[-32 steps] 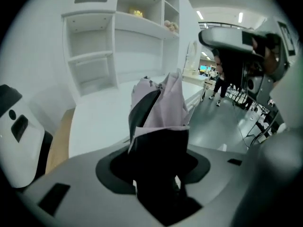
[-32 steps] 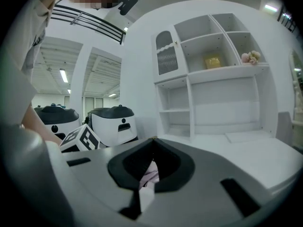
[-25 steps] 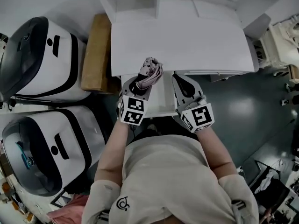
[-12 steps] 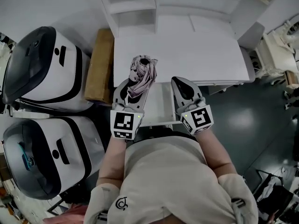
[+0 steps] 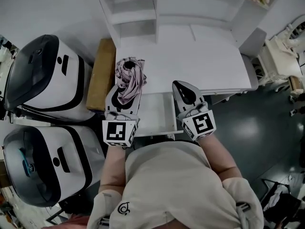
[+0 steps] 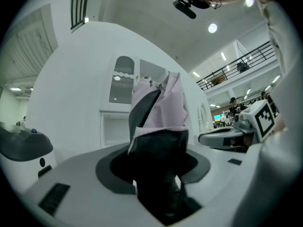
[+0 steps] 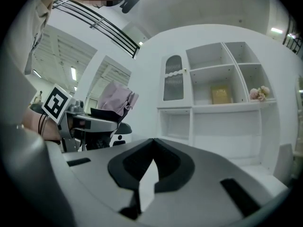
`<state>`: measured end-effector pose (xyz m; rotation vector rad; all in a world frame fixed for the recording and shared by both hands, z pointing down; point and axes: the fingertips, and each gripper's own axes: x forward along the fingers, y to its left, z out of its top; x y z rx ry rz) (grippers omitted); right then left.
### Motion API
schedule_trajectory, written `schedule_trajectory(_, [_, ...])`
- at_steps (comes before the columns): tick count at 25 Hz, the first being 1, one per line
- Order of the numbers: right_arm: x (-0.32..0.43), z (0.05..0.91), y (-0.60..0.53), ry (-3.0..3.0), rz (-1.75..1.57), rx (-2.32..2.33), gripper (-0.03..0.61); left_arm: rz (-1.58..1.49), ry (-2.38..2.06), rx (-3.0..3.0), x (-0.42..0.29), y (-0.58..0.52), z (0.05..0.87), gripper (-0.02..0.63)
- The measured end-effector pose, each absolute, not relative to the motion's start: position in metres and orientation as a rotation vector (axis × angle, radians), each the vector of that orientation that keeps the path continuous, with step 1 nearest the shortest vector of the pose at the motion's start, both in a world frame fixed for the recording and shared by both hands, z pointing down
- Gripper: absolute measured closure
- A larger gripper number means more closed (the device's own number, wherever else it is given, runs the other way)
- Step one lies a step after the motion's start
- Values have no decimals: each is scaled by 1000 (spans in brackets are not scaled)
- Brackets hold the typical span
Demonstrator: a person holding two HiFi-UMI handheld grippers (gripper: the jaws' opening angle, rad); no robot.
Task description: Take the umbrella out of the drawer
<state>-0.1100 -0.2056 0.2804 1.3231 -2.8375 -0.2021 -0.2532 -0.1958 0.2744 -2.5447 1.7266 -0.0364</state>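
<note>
A folded mauve umbrella (image 5: 128,75) with a dark handle end stands between the jaws of my left gripper (image 5: 127,82), which is shut on it and holds it above the left front corner of the white desk (image 5: 200,61). In the left gripper view the umbrella (image 6: 158,112) fills the gap between the jaws. Below it the white drawer (image 5: 155,113) stands pulled out from the desk front. My right gripper (image 5: 185,90) hovers over the drawer's right side, shut with nothing in it; its tips (image 7: 152,141) meet in the right gripper view, where the umbrella (image 7: 116,98) shows at left.
Two black-and-white machines (image 5: 40,75) (image 5: 47,161) stand at left. A brown cardboard box (image 5: 100,73) leans beside the desk. A white shelf unit (image 5: 143,8) rises behind the desk, and more white furniture (image 5: 281,46) stands at right.
My left gripper has risen with the umbrella, up out of the drawer and over the desk's front corner. My right gripper has lifted a little.
</note>
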Motion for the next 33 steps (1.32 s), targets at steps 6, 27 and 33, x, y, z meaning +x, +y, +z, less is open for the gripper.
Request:
schedule_trajectory(6, [-101, 284, -206, -2830, -169, 1333, 574, -36, 1715, -2553, -244, -195, 275, 394])
schedule_trajectory(27, [-100, 292, -209, -2807, -138, 1314, 574, -53, 1721, -2593, -240, -195, 283, 394])
schedule_trajectory(33, [-108, 294, -209, -2796, -126, 1321, 574, -65, 1709, -2605, -247, -195, 284, 394])
